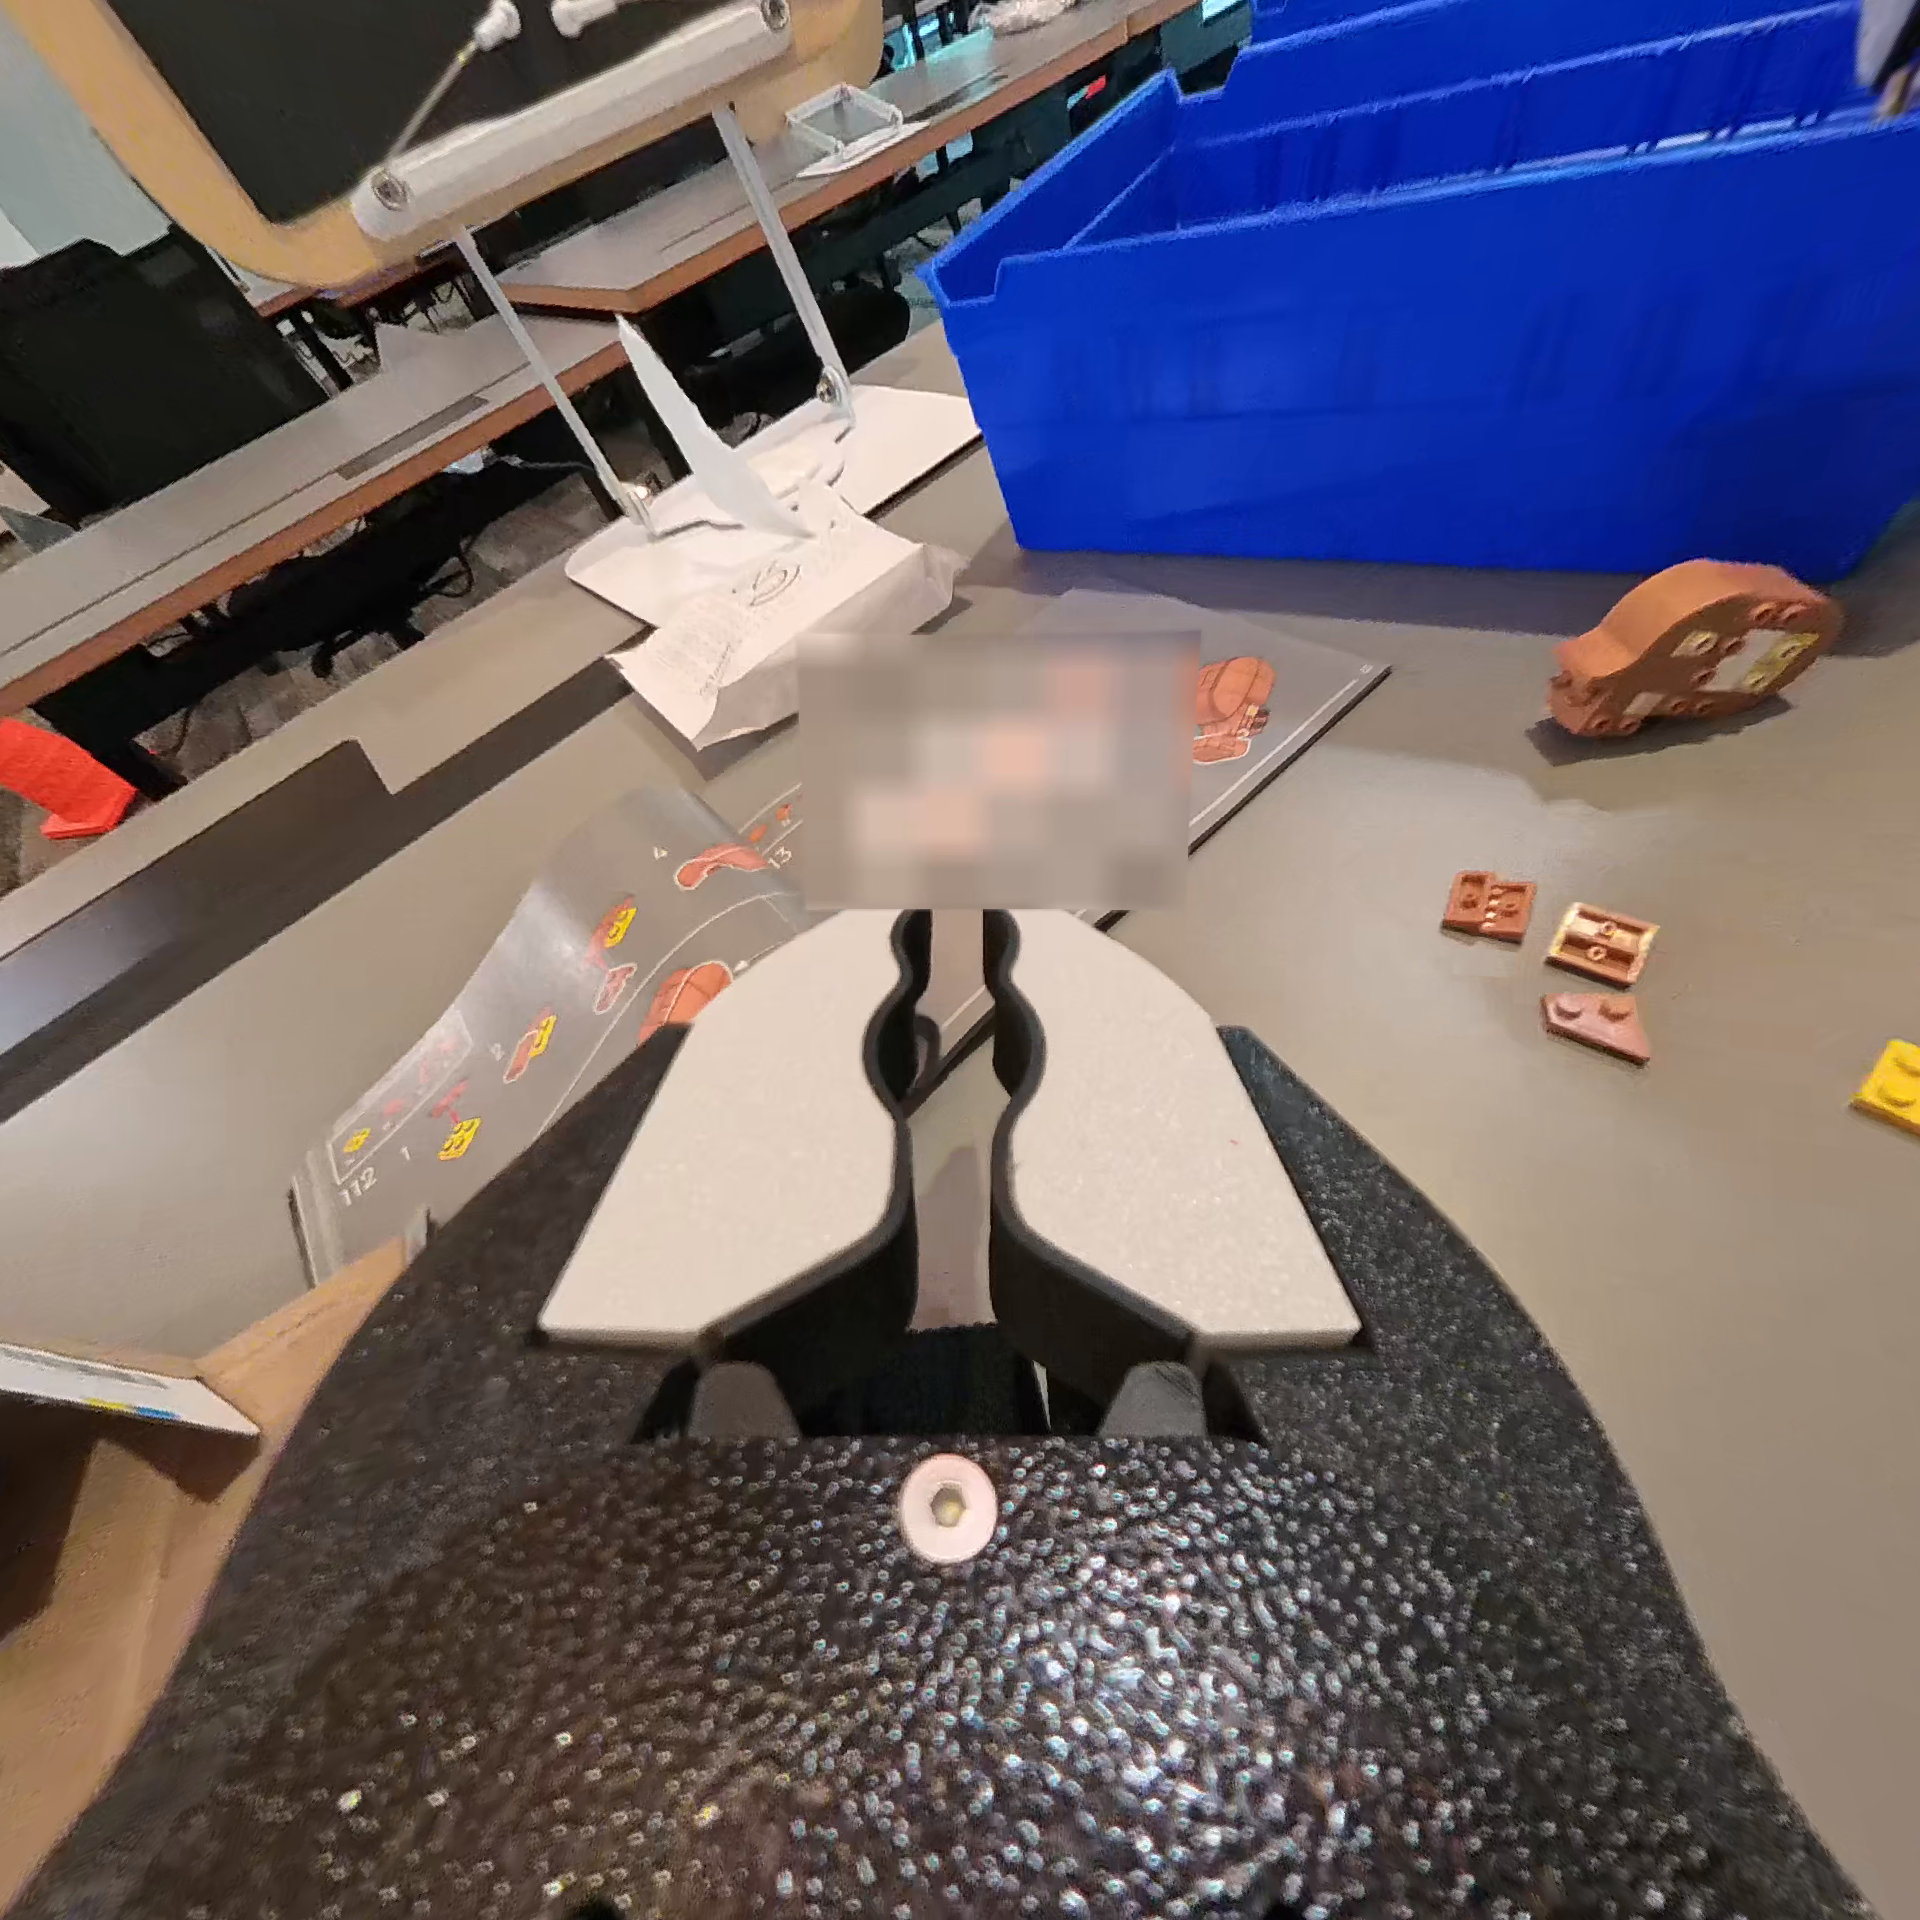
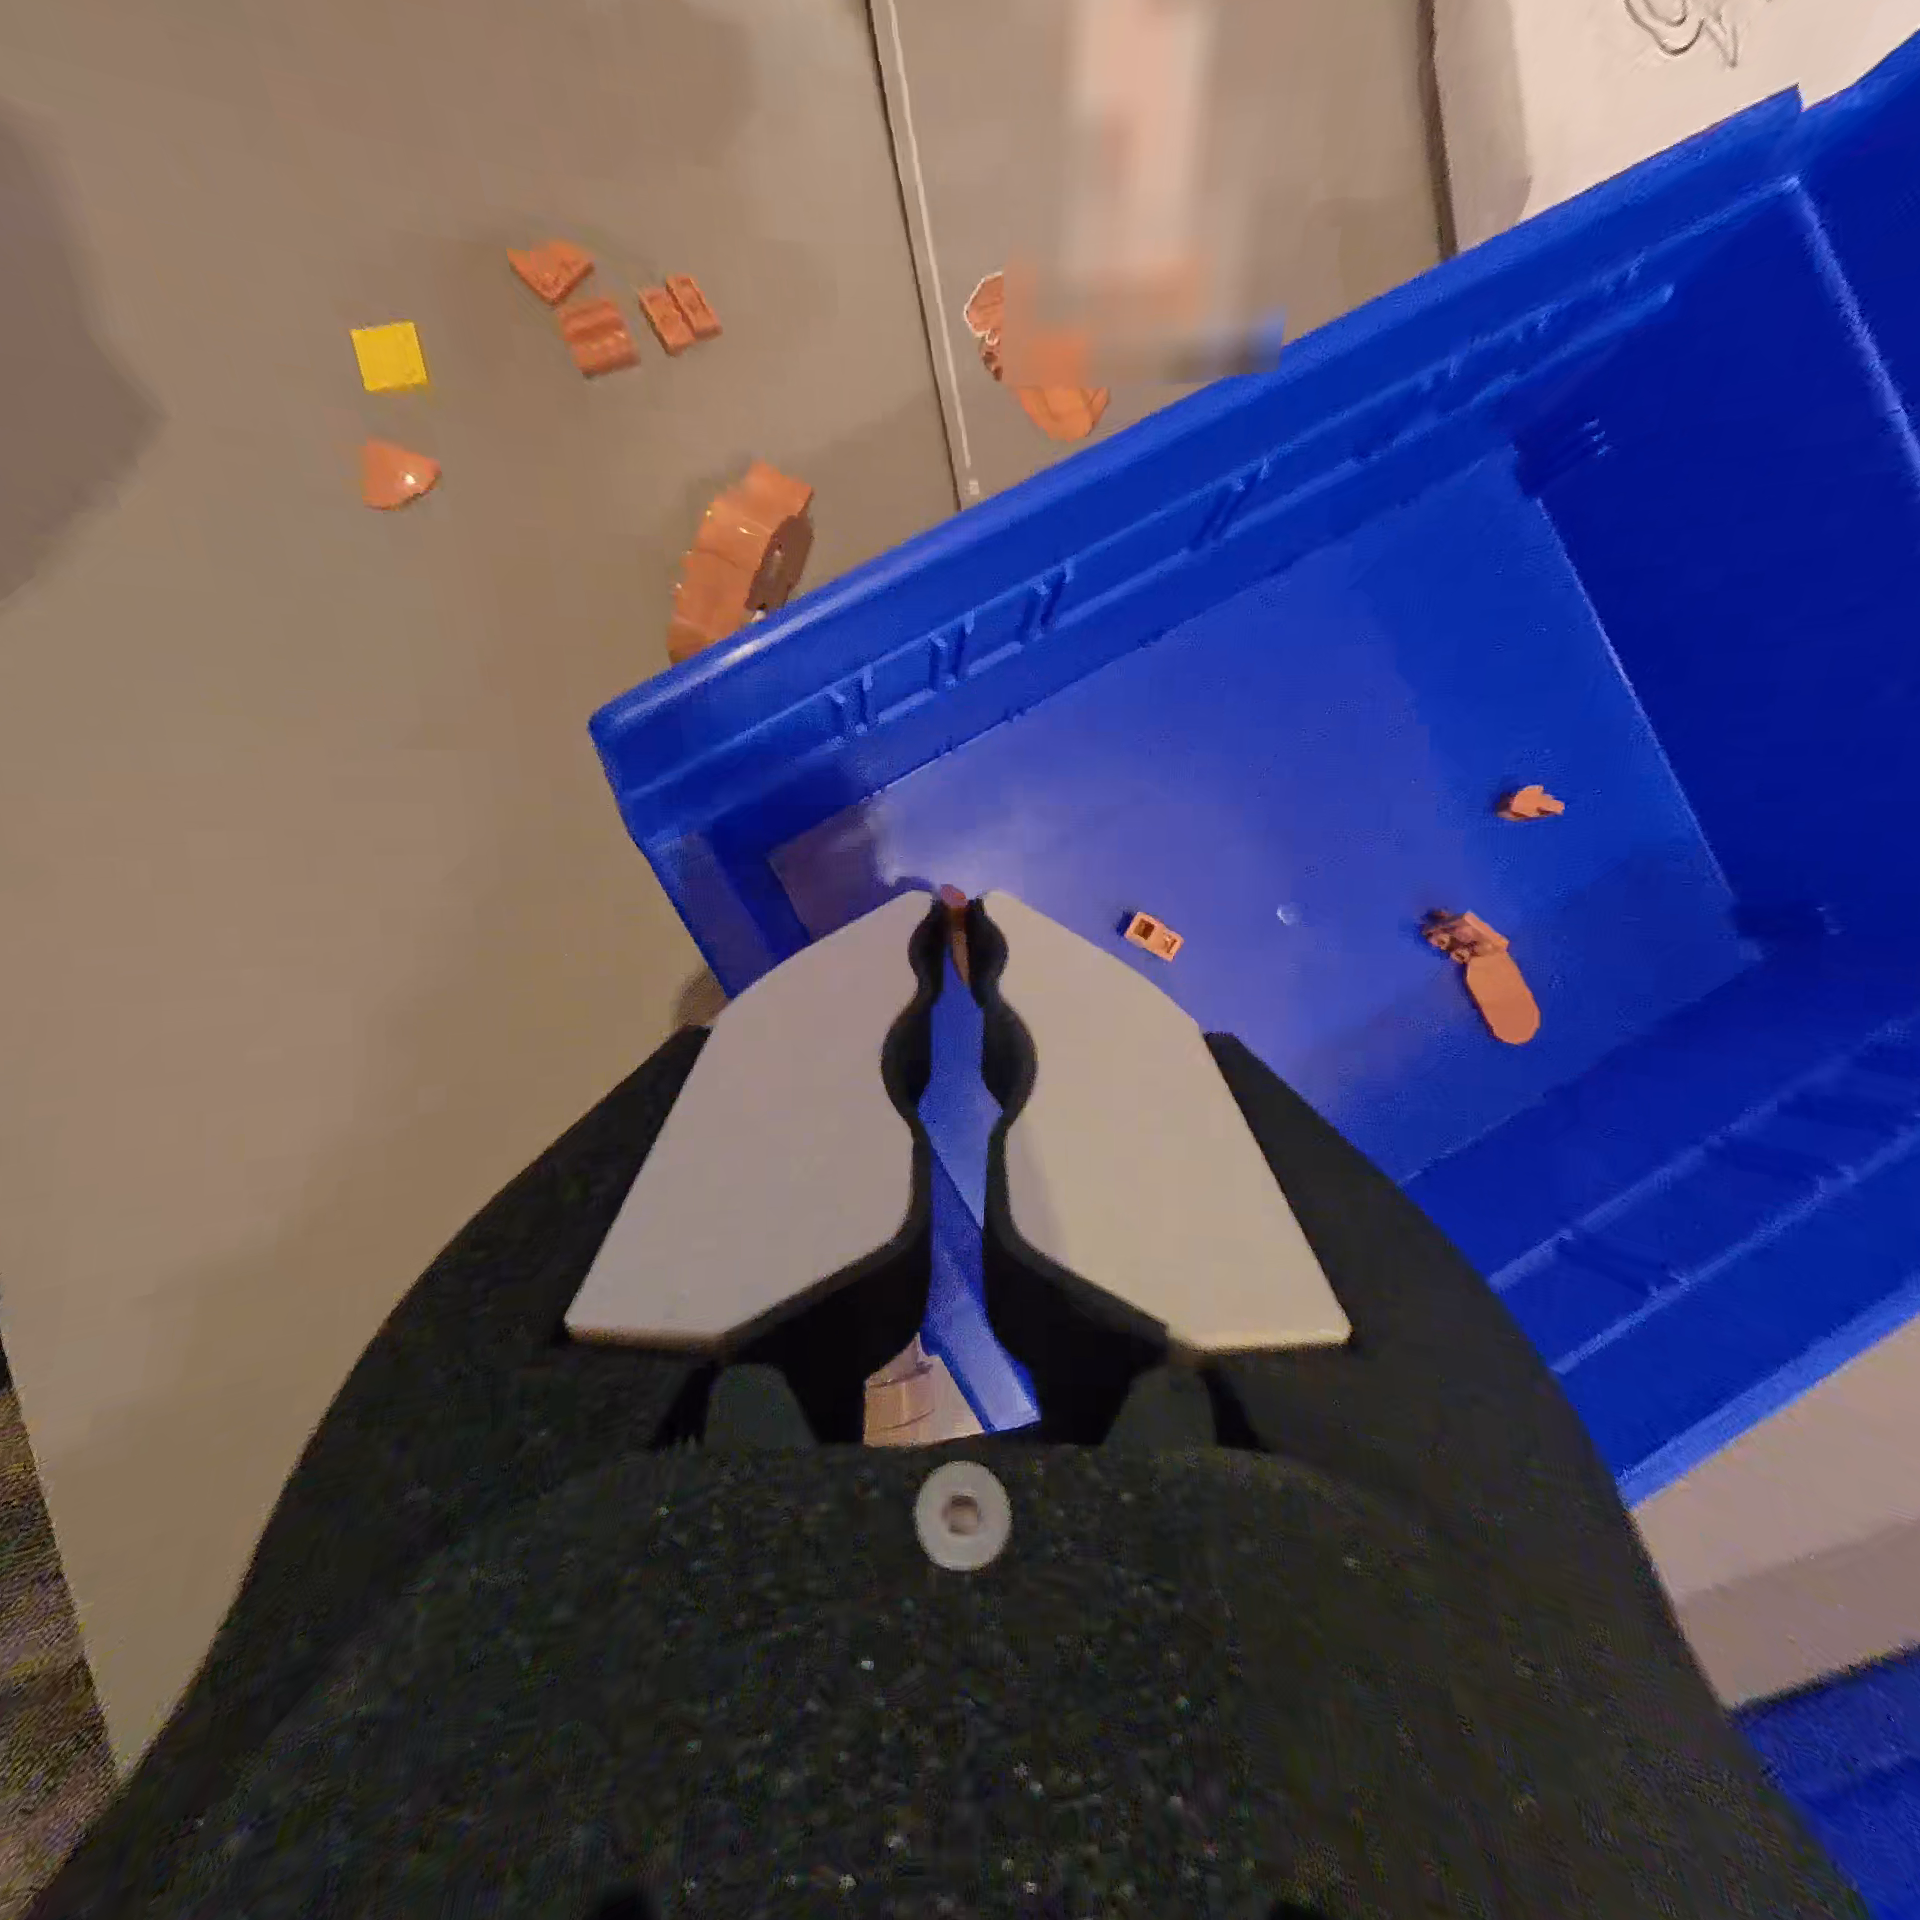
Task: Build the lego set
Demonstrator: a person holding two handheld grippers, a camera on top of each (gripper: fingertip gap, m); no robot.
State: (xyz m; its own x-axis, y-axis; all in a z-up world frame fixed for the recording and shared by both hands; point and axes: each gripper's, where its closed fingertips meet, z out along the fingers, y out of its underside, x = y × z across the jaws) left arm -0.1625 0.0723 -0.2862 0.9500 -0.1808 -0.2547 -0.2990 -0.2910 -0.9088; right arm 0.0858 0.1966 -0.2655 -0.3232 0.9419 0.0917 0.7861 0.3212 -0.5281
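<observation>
the right gripper reaches into the near left corner of the blue bin, its fingers drawn together on a small brown brick piece that pokes out at the tips. the piece looks light, hard and slick, and so thin that only a pinch across its flat faces would keep it from twisting. the bin's floor also carries 3 more brown bits: a tiny hollow block, a long rounded piece and a small one towards the far wall. the left gripper hovers over the grey bench above an open instruction booklet; its fingers stand narrowly apart with nothing clearly between them. towards the bench's right edge lie 3 small brown plates, a yellow plate and a curved brown assembly beside the bin.
</observation>
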